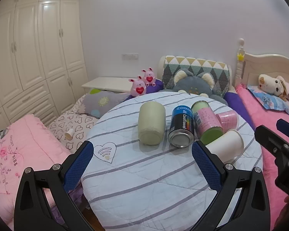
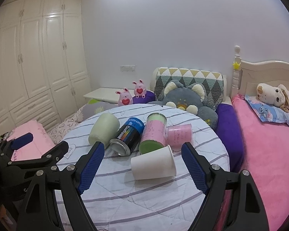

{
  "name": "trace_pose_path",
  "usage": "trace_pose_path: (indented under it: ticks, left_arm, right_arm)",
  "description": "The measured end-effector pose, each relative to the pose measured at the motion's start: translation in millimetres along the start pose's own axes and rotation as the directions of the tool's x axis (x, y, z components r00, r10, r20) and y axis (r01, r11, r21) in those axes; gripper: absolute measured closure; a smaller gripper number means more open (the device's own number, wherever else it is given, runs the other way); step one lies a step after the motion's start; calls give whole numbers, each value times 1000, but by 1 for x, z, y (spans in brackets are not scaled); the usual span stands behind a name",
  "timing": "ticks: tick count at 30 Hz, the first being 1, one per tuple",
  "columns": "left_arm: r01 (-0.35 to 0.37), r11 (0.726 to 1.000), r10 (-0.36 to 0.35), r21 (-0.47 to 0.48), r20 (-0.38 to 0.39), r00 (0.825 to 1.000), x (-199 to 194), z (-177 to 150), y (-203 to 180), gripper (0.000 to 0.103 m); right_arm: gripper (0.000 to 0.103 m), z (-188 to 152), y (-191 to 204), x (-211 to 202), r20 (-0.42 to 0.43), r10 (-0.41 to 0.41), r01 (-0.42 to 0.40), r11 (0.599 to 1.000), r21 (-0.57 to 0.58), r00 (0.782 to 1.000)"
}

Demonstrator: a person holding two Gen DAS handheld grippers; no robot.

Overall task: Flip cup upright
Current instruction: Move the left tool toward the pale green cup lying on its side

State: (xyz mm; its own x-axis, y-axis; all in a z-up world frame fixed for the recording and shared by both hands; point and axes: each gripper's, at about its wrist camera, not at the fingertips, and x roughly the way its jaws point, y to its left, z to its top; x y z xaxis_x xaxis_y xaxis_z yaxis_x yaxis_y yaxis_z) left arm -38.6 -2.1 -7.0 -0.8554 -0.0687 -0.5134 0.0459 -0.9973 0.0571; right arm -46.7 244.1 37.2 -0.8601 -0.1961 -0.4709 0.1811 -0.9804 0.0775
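A white paper cup [image 2: 154, 162] lies on its side on the round striped table [image 2: 144, 202], mouth to the right; it also shows in the left wrist view [image 1: 226, 145], partly behind a finger. My right gripper [image 2: 142, 150] is open and empty, just short of the cup, its fingers on either side of it. My left gripper [image 1: 142, 148] is open and empty over the table's near middle, in front of a pale green cup [image 1: 151, 126] lying on its side. The left gripper also shows in the right wrist view [image 2: 40, 146].
Also lying on the table are a black and blue CoolTowel can [image 1: 182, 129], a pink and green canister [image 1: 208, 123] and a pink cup [image 2: 180, 134]. Beds with pink bedding and plush toys [image 1: 194, 84] surround the table. A wardrobe [image 1: 28, 48] stands at left.
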Motion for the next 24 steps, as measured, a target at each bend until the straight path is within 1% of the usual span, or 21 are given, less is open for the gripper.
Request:
trace_pose_path:
  ticks: [7,16,20,24]
  left_arm:
    - [15,1000,-16,-10,-24,1000,12,7,1,0]
    - [16,999,-16,-40,-13,1000,25,15,1,0]
    - [-2,999,2,-42,-9,1000,29,15,0,0]
    - [-17,997,18,-72,8,1000,31,16,4,0]
  right_arm:
    - [20,5,-6,9,-20,-13,14,999,30,1000]
    - [20,10,-8,22,-41,0,1,1000,25,999]
    - [20,11,-10,28,-47,7,-6,1000,23,999]
    - [20,13,-10,33,-51,16,-15,1000,24,999]
